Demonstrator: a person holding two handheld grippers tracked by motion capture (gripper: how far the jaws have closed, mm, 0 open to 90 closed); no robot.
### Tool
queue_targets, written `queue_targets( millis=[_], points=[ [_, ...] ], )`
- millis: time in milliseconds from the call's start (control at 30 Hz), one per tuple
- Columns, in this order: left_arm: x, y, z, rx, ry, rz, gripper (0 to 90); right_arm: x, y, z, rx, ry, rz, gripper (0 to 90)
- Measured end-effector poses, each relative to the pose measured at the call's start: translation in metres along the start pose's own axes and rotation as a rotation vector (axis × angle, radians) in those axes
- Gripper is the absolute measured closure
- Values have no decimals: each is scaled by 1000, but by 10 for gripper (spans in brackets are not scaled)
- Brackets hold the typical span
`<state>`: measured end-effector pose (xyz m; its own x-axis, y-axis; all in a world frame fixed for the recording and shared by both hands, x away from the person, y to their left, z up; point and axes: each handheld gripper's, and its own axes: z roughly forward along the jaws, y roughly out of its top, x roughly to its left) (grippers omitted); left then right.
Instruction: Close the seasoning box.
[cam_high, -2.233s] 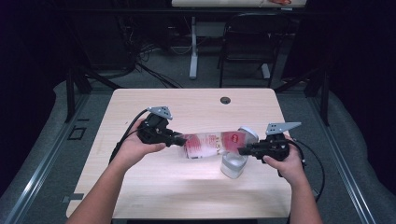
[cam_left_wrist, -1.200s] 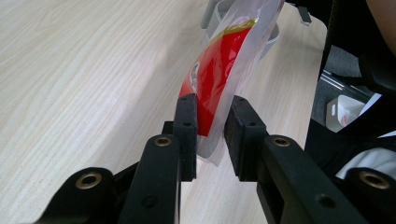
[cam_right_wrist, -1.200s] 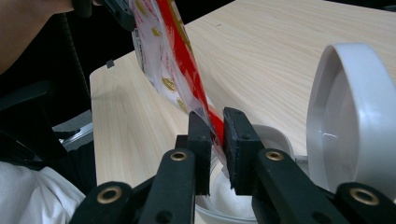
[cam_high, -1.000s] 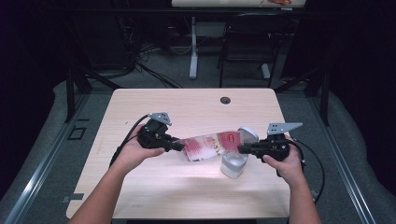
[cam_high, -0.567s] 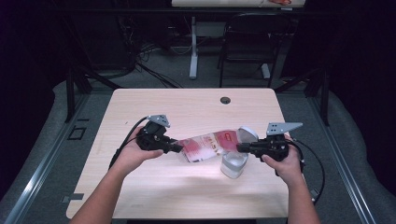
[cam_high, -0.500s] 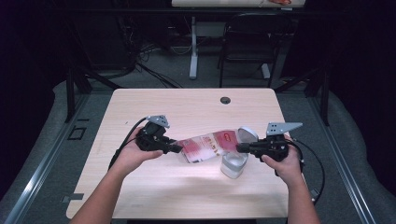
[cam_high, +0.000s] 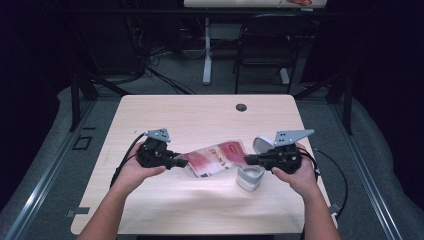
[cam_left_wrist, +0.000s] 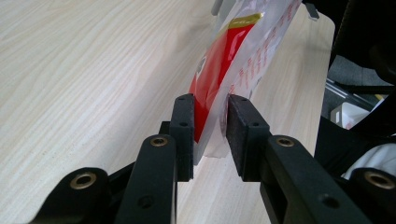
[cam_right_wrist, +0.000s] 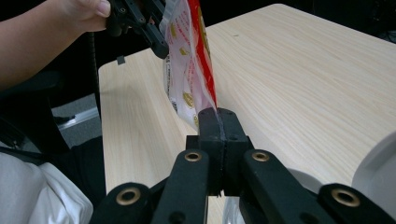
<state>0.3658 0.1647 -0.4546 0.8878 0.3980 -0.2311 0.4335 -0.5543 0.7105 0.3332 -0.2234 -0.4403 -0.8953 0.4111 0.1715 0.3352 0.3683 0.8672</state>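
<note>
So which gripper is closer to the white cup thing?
Right. The right gripper hangs just above the white container; the left gripper is across the red packet.

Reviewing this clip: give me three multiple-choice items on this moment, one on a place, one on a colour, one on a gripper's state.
1. Where is the white lidded plastic container?
A. beside the right gripper
B. at the table's far left corner
C. on the floor

2. Which colour marks the clear plastic pouch?
A. blue
B. red
C. green

3. How do the left gripper jaws stand?
A. clamped flat together
B. apart, with the pouch edge between them
C. apart, with nothing between them

Answers: 1 A, it sits on the light wooden table just under that gripper in the high view. 2 B, red print shows in both gripper views. 3 B, the left gripper view shows a gap around the pouch edge.
</note>
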Motion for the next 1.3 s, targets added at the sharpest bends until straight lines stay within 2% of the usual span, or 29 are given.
queue_targets(
  millis=[400, 800, 967, 1133, 1300],
  points=[
    [3, -21, -5, -49, 7, -17, 722, 13, 27, 12, 87, -51, -18, 900],
    [7, -32, -9, -55, 12, -17, 715, 23, 38, 22, 116, -74, -15, 899],
    [9, -35, -13, -60, 1, -10, 709, 27, 46, 24, 144, -74, -37, 899],
    [11, -40, -16, -73, 13, -21, 697, 34, 57, 29, 173, -86, -84, 900],
    [14, -44, -17, -87, 21, -35, 680, 38, 67, 34, 187, -88, -107, 900]
  ],
)
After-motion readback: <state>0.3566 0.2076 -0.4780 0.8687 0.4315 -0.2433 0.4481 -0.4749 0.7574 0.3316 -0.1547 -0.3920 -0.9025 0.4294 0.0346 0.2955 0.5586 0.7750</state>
